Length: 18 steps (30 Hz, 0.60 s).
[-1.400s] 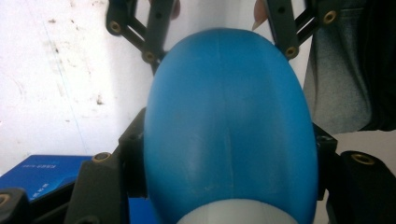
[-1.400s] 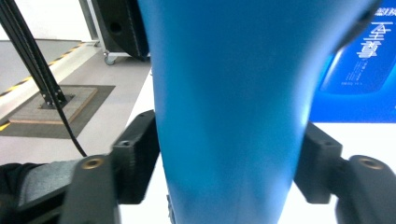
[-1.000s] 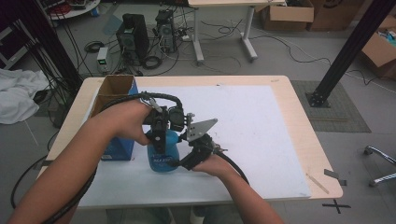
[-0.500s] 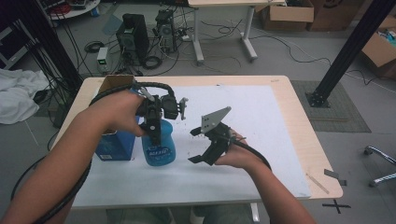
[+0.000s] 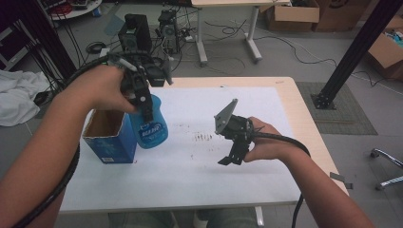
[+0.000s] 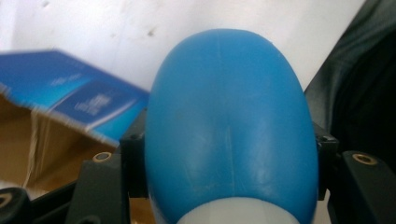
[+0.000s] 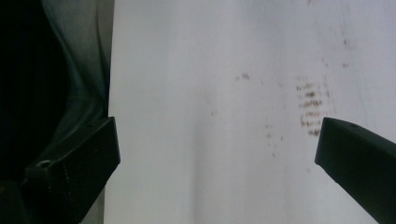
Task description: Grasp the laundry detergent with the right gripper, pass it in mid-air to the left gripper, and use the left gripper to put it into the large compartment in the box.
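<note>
Gripping the blue bottle (image 5: 151, 124): it's clamped by the left gripper (image 5: 142, 97).
Right gripper (image 5: 233, 156) has just been opened wide, nothing held.

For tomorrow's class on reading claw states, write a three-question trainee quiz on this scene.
1. True or false: the left claw is shut on the bottle.
2. What is between the right claw's jaws? A) the bottle B) nothing C) the box
3. Fill in: the open-topped box stands just to the ____ of the bottle in the high view.

Key: 1 true; 2 B; 3 left.
</note>
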Tool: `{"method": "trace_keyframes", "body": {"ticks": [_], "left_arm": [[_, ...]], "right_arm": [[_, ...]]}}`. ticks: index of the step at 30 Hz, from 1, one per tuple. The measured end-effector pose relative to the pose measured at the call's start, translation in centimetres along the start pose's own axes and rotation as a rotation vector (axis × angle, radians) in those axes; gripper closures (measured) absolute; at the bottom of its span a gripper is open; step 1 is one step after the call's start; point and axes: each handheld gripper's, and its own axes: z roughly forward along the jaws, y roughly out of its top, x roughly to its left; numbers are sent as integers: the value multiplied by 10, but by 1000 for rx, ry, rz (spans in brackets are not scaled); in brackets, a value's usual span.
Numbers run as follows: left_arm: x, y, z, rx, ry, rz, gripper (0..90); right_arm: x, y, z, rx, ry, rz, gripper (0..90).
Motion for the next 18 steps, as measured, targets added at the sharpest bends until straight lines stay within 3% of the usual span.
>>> {"method": "trace_keyframes", "body": {"ticks": [2,7,11,14,15,18], "left_arm": [[8,-5,-11,-4,3,-87,380],[24,-17,-35,-20,-2,-252,381],[38,-30,-51,-16,-14,-374,381],[44,-37,-58,-21,-31,-441,382],[48,-40,-61,-21,-41,-486,382],[54,-47,-65,-17,-51,-568,382]], "right_arm": [[-1,-1,-4,55,9,-5,0],[-3,-7,-6,188,7,-13,0],[-8,-13,-10,226,2,-4,0],[-11,-17,-14,230,-3,3,0],[-11,-18,-15,231,-2,3,0],[-14,-22,-17,242,1,6,0]]}}
